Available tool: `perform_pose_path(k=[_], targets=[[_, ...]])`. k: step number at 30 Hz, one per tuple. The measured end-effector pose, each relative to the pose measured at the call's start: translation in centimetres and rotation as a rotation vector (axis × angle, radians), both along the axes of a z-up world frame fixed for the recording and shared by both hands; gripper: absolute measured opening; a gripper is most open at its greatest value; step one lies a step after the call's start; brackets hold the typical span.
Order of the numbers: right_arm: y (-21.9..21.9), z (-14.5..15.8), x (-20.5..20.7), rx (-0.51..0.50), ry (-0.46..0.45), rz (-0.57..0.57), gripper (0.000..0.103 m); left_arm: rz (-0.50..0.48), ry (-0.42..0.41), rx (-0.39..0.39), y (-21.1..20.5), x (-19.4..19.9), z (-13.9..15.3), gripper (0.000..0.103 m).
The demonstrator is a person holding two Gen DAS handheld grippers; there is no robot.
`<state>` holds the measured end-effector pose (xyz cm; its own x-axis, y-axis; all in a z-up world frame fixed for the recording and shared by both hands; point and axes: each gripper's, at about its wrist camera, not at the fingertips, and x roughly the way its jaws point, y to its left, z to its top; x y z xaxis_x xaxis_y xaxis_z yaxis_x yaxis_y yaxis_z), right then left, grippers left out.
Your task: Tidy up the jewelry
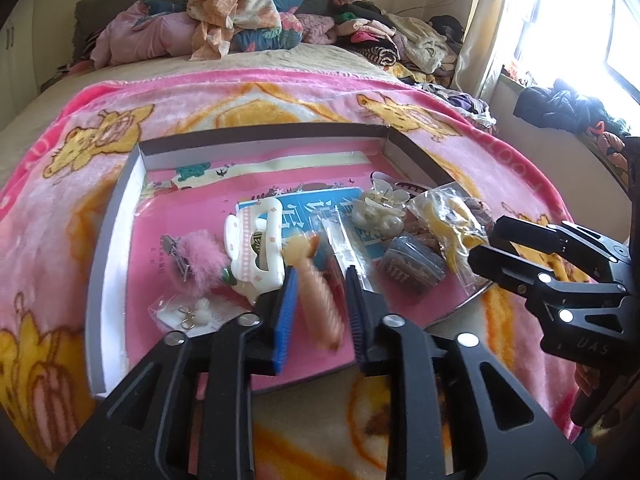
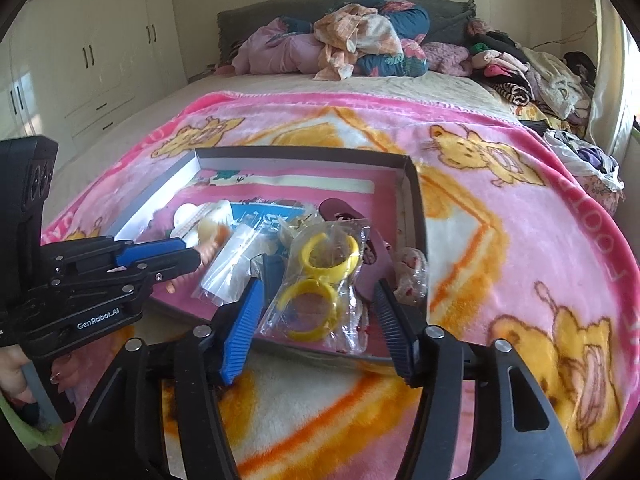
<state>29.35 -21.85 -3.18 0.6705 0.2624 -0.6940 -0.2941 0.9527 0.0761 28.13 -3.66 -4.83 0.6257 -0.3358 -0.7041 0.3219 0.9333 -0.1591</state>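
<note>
A shallow grey tray [image 1: 120,216] with a pink lining lies on the bed and holds hair clips and bagged jewelry. My left gripper [image 1: 320,276] is open, its blue pads on either side of a blurred peach-coloured comb clip [image 1: 320,300] that hangs between them without touching. My right gripper [image 2: 320,292] is open, its fingers straddling a clear bag of yellow bangles [image 2: 324,276] at the tray's near right edge. A white hair claw [image 1: 260,248], a pink fluffy clip [image 1: 200,260] and a pearl clip [image 1: 380,212] lie in the tray.
The tray [image 2: 416,200] sits on a pink cartoon blanket [image 2: 520,240]. A bag of earrings [image 1: 192,316] lies near the tray's front left. Piles of clothes [image 2: 360,40] cover the far end of the bed. White wardrobes [image 2: 92,60] stand at left; a bright window [image 1: 580,20] is at right.
</note>
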Motion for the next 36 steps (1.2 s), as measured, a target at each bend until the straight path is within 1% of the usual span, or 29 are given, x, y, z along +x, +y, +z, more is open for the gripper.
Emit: perform_pose_path(k=[2,3,5,7,9,12,14,15,19,21,27,30,36], targets=[[-0.3,0.5,-0.5,0.005,-0.013,-0.007,0.061,0.004,-0.006,0.002,0.2,-0.4,0.5,0.029],[-0.4,0.6,-0.7,0.007,-0.019,-0.010,0.063,0.008,-0.008,0.000,0.3,-0.6,0.7,0.034],[-0.7,1.1,-1.2,0.013,-0.032,-0.016,0.066,0.017,-0.017,0.000,0.5,-1.0,1.2,0.039],[-0.9,1.5,-1.7,0.022,-0.043,-0.022,0.069,0.020,-0.024,0.001,0.5,-1.5,1.7,0.042],[-1.2,2.0,-2.2,0.033,-0.052,-0.034,0.073,0.026,-0.031,0.001,0.7,-2.0,2.3,0.049],[-1.5,2.7,-3.0,0.051,-0.071,-0.045,0.078,0.030,-0.045,0.004,0.6,-2.6,3.0,0.052],[-1.6,3.2,-3.6,0.055,-0.082,-0.054,0.080,0.034,-0.060,0.010,0.7,-3.2,3.5,0.057],[-1.7,3.5,-3.9,0.055,-0.090,-0.061,0.083,0.036,-0.065,0.011,0.7,-3.4,3.8,0.060],[-2.2,4.3,-5.0,0.063,-0.118,-0.076,0.088,0.043,-0.082,0.006,1.1,-4.4,4.8,0.066],[-2.5,4.6,-5.5,0.058,-0.131,-0.088,0.091,0.045,-0.089,0.005,0.9,-4.9,5.1,0.073],[-2.7,5.4,-7.4,0.056,-0.178,-0.115,0.096,0.058,-0.130,0.007,0.7,-6.6,6.4,0.087],[-2.8,5.8,-8.4,0.053,-0.203,-0.122,0.096,0.067,-0.150,0.008,0.8,-7.5,7.0,0.091],[-3.1,6.5,-10.4,0.079,-0.249,-0.125,0.097,0.080,-0.170,0.002,0.7,-9.2,7.4,0.091]])
